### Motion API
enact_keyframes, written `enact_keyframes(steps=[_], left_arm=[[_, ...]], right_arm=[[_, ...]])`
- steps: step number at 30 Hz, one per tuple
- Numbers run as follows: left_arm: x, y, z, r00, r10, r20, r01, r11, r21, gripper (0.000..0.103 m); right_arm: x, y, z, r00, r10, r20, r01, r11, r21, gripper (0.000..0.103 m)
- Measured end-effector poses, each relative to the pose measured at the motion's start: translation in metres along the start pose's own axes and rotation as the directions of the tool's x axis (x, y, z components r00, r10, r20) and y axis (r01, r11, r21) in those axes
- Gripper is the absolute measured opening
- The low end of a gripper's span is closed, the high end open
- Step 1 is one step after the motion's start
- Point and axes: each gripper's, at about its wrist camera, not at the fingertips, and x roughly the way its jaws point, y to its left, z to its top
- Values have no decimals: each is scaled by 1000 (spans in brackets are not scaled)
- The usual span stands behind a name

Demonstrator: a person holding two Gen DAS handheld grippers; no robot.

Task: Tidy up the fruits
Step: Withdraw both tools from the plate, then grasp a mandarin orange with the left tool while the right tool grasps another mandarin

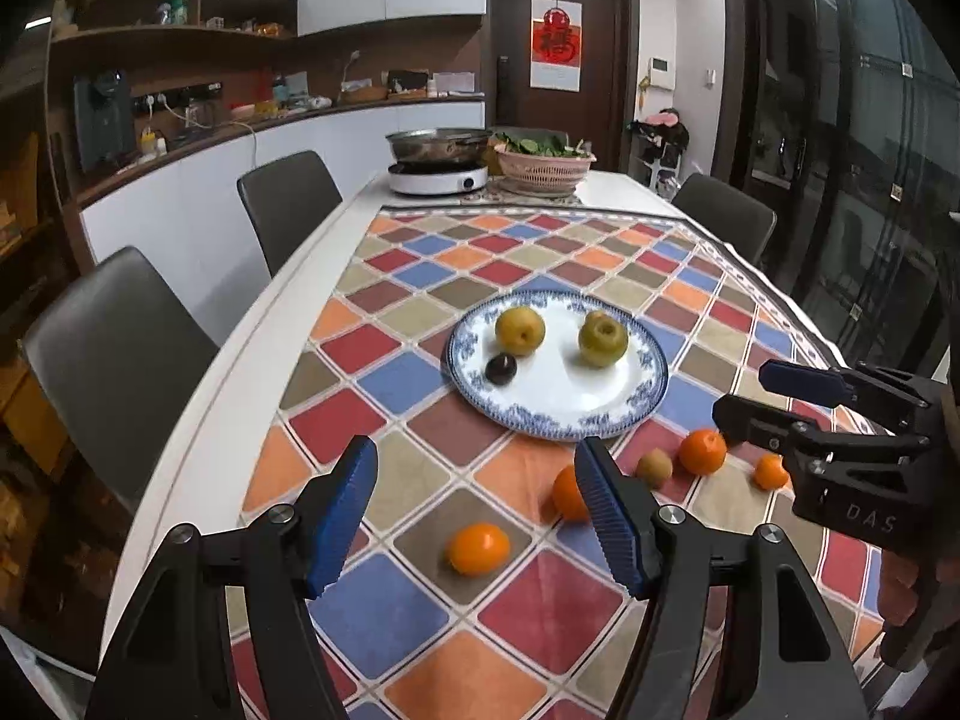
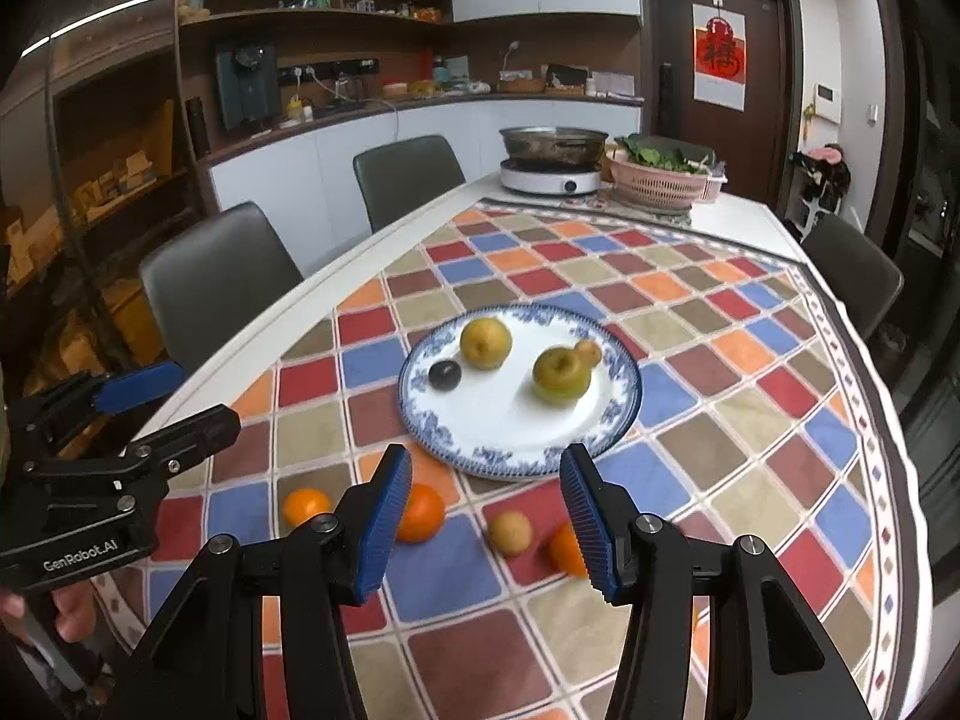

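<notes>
Fruit is split between plate [image 1: 600, 414] and cloth [image 1: 540, 600]. On the plate: yellow pear [image 1: 519, 330] at 11 o'clock, green pear [image 1: 602, 338] at 1 o'clock, dark plum [image 1: 500, 368] at 9 o'clock; the right view adds a small brown fruit [image 2: 588, 353] touching the green pear's far side. Loose on the cloth at the plate's 6 o'clock side: four oranges [image 1: 478, 548], [image 1: 567, 492], [image 1: 702, 451], [image 1: 770, 471] and a kiwi [image 1: 654, 467]. Your left gripper [image 1: 477, 510] is released, nothing between the pads, one orange just below the gap. Your right gripper [image 2: 486, 531] also stands apart and empty, the kiwi seen through its gap, not touched. Both hover over the cloth, near the plate.
</notes>
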Motion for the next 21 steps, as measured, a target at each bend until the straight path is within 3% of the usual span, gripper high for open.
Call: enact_keyframes(steps=[9,21], left_arm=[[17,5,-32,999,8,-43,-7,1000,23,68],[54,13,-55,991,-53,-126,60,997,56,66]], right_arm=[[20,14,-26,998,16,-58,-20,997,-75,52],[52,39,-41,992,71,-108,-92,975,-201,52]])
